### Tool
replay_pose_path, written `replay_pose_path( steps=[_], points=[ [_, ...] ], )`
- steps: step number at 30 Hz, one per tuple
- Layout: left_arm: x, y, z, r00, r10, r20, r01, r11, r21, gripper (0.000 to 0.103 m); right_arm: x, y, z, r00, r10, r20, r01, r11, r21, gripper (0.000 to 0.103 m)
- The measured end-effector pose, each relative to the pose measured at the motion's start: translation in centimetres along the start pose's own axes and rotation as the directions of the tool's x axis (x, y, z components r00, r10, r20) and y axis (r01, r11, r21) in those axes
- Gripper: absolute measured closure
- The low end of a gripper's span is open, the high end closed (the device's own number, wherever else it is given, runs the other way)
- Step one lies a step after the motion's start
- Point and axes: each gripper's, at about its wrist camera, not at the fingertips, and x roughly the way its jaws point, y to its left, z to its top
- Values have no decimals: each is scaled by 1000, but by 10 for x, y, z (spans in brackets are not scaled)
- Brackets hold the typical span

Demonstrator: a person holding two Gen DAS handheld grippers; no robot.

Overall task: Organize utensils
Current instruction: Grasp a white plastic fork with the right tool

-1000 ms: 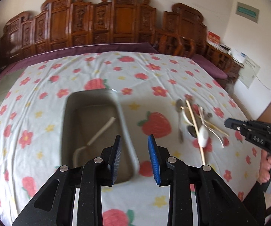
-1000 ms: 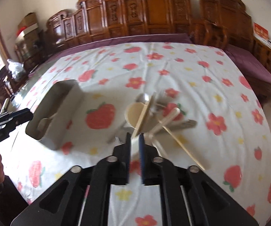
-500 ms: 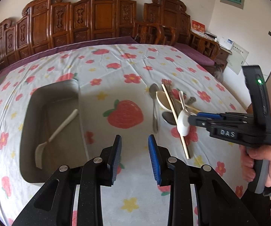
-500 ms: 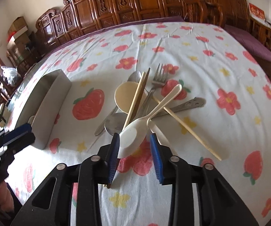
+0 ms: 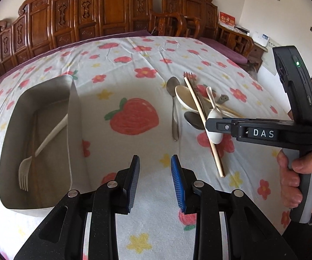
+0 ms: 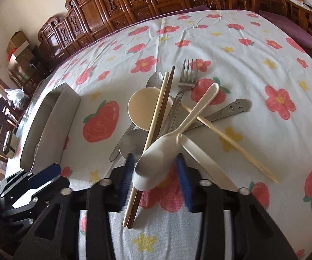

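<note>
A floral cloth (image 5: 134, 65) covers the table, bearing a metal tray (image 5: 73, 130) and heaped utensils (image 6: 166, 112).

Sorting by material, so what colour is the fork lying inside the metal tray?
White fork, plastic-looking, in the grey metal tray; left wrist view shows it best.

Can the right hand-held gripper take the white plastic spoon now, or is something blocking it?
Probably yes. The right hand-held gripper already has its open jaws on both sides of the white plastic spoon, whose bowl lies on top of the pile. The chopsticks run just under it and might get pinched too.
</note>
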Motion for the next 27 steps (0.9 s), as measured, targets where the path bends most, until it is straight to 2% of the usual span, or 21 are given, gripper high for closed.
replay_pose_path(
  steps=[12,13,14,18,19,20,26,27],
  points=[
    [7,-6,-3,1000,1,-12,-1,1000,17,75,-17,0,3,1000,4,30,-3,1000,-16,72],
    [7,-6,-3,1000,1,-12,-1,1000,18,75,-18,1,3,999,1,32,-1,1000,-22,74],
    [7,-6,-2,1000,1,-12,-1,1000,18,75,-19,2,3,999,1,34,0,1000,-27,82],
    [7,-6,-3,1000,1,-13,0,1000,18,75,-21,7,3,999,-13,42,15,998,-58,87],
    [7,-6,-2,1000,0,-12,0,1000,17,75,-21,8,3,999,-15,40,17,998,-62,94],
    [7,-6,-2,1000,-2,-12,2,1000,17,75,-20,9,3,999,-28,37,31,997,-69,96],
    [11,-9,-4,1000,-17,-13,18,1000,19,75,-27,12,-2,999,-33,35,36,993,-109,97],
    [12,-10,-4,1000,-21,-14,21,1000,21,69,-30,11,-4,999,-35,38,39,993,-115,97]
  ],
)
